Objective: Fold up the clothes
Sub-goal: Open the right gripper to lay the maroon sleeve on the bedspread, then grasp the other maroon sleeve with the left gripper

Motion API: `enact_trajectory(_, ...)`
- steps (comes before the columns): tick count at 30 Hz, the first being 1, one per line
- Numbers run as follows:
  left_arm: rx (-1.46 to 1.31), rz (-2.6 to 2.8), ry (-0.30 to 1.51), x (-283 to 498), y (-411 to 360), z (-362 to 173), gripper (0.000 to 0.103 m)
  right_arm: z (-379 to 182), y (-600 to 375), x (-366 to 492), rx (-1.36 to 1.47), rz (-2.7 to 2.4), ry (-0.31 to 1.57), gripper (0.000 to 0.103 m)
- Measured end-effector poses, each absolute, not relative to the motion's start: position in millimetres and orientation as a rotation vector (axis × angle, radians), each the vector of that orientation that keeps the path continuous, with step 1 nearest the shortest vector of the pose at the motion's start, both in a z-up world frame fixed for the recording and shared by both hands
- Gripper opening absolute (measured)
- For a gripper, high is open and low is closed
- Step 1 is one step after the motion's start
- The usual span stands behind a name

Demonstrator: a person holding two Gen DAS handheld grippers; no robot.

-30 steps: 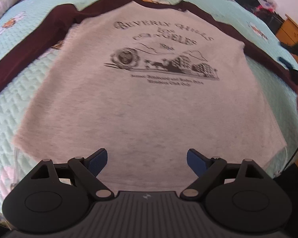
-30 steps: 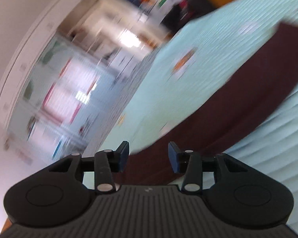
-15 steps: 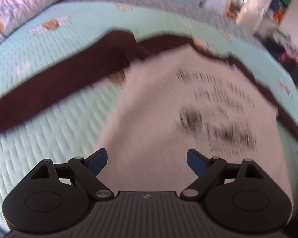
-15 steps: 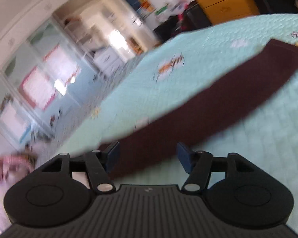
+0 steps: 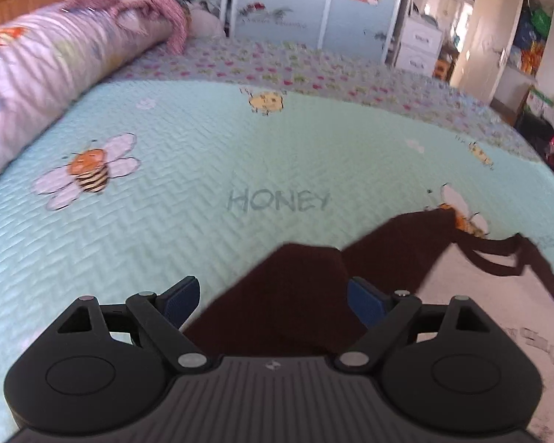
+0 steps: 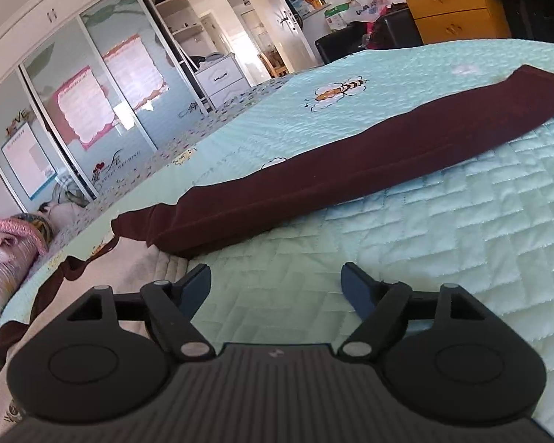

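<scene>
A grey raglan shirt [image 5: 472,295] with dark maroon sleeves lies flat on a mint quilt [image 5: 166,184]. In the left wrist view one maroon sleeve [image 5: 288,295] runs up between the fingers of my left gripper [image 5: 273,297], which stands open just above it. The collar [image 5: 498,254] shows at the right. In the right wrist view the other maroon sleeve [image 6: 351,162] stretches away to the upper right. My right gripper [image 6: 275,286] is open over bare quilt [image 6: 424,240] a little short of that sleeve, with the grey body [image 6: 136,262] at its left.
A rolled floral blanket [image 5: 37,85] lies along the left side of the bed. Mirrored wardrobe doors [image 6: 85,103] stand behind the bed. A wooden dresser [image 6: 454,3] and dark bags [image 6: 351,40] stand past the far edge.
My left gripper has swung left from over the shirt's grey front to the left sleeve. My right gripper has levelled out and opened wider, and sits lower near the right sleeve.
</scene>
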State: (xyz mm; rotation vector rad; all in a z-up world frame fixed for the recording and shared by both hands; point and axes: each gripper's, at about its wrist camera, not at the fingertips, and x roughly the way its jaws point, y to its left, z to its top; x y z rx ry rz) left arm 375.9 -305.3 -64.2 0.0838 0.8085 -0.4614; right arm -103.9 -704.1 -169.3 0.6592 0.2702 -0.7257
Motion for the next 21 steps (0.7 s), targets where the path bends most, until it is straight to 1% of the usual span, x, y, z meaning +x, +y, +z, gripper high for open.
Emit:
enact_trajectory(2, 0.104, -0.478, 0.836, 397.8, -311.7, -74.7, 0.090, -170.6, -702.6, -103.4, 0.648, -0.727, 0.278, 0.082)
enact_trajectory(4, 0.118, -0.509, 0.861, 407.0, -313.3, -85.1, 0.090, -172.9, -702.5, -99.7, 0.635, -0.723, 0.286, 0.085)
enact_trajectory(8, 0.145, -0.572, 0.911, 425.2, -316.5, -105.9, 0.090, -173.4, -702.5, -98.7, 0.619, -0.720, 0.299, 0.088)
enact_trajectory(9, 0.151, -0.588, 0.924, 429.8, -317.4, -111.1, 0.089, -173.6, -702.4, -97.9, 0.615, -0.721, 0.302, 0.088)
enact_trajectory(11, 0.163, -0.626, 0.947, 437.5, -318.6, -121.2, 0.083, -173.9, -702.2, -96.1, 0.607, -0.723, 0.307, 0.089)
enact_trajectory(13, 0.173, -0.678, 0.949, 435.4, -318.5, -127.3, 0.065, -173.9, -702.1, -95.3, 0.602, -0.724, 0.311, 0.089)
enact_trajectory(14, 0.183, -0.695, 0.931, 430.5, -317.8, -127.7, 0.058, -173.8, -702.0, -95.0, 0.600, -0.724, 0.312, 0.089)
enact_trajectory(16, 0.190, -0.712, 0.903, 423.5, -315.4, -127.7, 0.022, -173.8, -701.1, -95.1, 0.596, -0.725, 0.316, 0.090)
enact_trajectory(18, 0.182, -0.721, 0.881, 418.1, -310.1, -125.8, 0.012, -173.7, -700.4, -94.8, 0.591, -0.725, 0.320, 0.090)
enact_trajectory(21, 0.166, -0.683, 0.806, 413.4, -297.5, -112.3, 0.010, -173.7, -699.7, -95.8, 0.591, -0.725, 0.320, 0.090)
